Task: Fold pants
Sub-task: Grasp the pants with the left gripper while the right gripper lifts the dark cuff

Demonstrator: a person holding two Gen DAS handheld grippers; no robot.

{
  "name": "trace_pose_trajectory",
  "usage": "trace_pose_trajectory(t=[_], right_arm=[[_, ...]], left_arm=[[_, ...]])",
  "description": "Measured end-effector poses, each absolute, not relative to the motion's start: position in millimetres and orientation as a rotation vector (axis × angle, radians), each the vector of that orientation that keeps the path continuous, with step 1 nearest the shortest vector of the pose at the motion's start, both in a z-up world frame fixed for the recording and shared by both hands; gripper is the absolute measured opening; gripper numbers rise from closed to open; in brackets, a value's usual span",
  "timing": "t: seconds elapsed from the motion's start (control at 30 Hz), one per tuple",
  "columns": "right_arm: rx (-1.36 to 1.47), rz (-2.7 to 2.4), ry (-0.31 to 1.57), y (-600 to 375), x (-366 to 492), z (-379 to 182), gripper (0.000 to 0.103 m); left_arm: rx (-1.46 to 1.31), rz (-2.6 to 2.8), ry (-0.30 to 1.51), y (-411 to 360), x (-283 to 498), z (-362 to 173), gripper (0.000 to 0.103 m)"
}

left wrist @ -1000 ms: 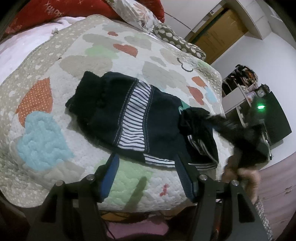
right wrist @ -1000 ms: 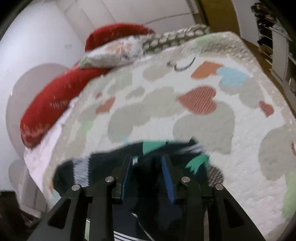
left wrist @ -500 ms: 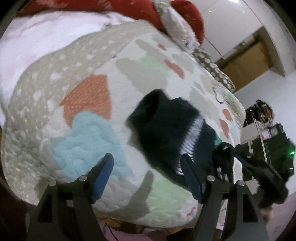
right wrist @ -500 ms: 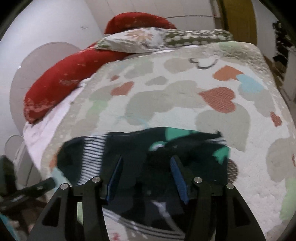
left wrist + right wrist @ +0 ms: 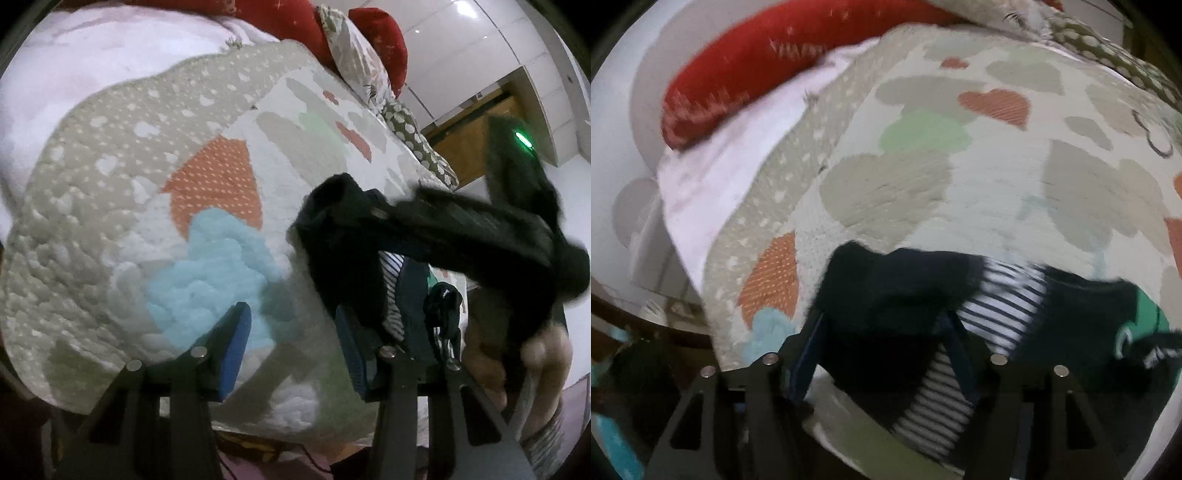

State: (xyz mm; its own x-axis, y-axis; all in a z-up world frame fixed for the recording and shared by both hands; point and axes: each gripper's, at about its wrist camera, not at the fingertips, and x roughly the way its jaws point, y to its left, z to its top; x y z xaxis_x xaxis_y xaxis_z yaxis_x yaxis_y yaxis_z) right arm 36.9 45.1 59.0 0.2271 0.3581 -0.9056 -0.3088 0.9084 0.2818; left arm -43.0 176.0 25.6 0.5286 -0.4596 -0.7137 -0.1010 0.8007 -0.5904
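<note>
Pants (image 5: 886, 306), dark with a striped panel, lie bunched on the heart-print quilt (image 5: 110, 206) at the bed's near edge. Left tongs (image 5: 291, 347) gape, holding nothing; right tongs (image 5: 882, 350) gape astride the cloth. Folding looks half done, final folds remaining.

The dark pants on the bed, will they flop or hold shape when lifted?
Probably floppy: the pants lie rumpled on the quilt, edges sagging. Likely light, thin striped fabric. They may drag rather than slide on that textured cover.
</note>
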Motion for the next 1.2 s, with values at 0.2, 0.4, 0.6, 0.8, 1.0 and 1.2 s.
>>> trace_pose_trajectory(t=[0.2, 0.4, 0.6, 0.8, 1.0, 1.2], right_arm=[[-0.145, 0.346, 1.354, 88.7, 59.2, 31.8, 0.088], [-0.298, 0.281, 1.317, 97.2, 57.3, 31.0, 0.034], [-0.171, 0.358, 1.226, 61.7, 43.2, 55.3, 0.030], [0.014, 0.421, 1.178, 28.3, 30.1, 76.8, 0.030], [0.170, 0.479, 1.193, 4.6, 32.9, 82.9, 0.030], [0.287, 0.510, 1.147, -34.3, 26.8, 91.9, 0.030]], left_arm=[[-0.638, -0.242, 0.997, 183.9, -48.1, 23.5, 0.050], [-0.636, -0.242, 0.998, 184.2, -49.6, 24.5, 0.050], [-0.626, -0.228, 0.998, 178.6, -49.4, 27.5, 0.050], [-0.494, -0.282, 0.936, 133.7, -45.0, 44.9, 0.064], [-0.307, -0.375, 0.910, 69.4, -27.1, 50.9, 0.053], [-0.301, -0.465, 0.983, 32.0, -8.0, 60.3, 0.013]])
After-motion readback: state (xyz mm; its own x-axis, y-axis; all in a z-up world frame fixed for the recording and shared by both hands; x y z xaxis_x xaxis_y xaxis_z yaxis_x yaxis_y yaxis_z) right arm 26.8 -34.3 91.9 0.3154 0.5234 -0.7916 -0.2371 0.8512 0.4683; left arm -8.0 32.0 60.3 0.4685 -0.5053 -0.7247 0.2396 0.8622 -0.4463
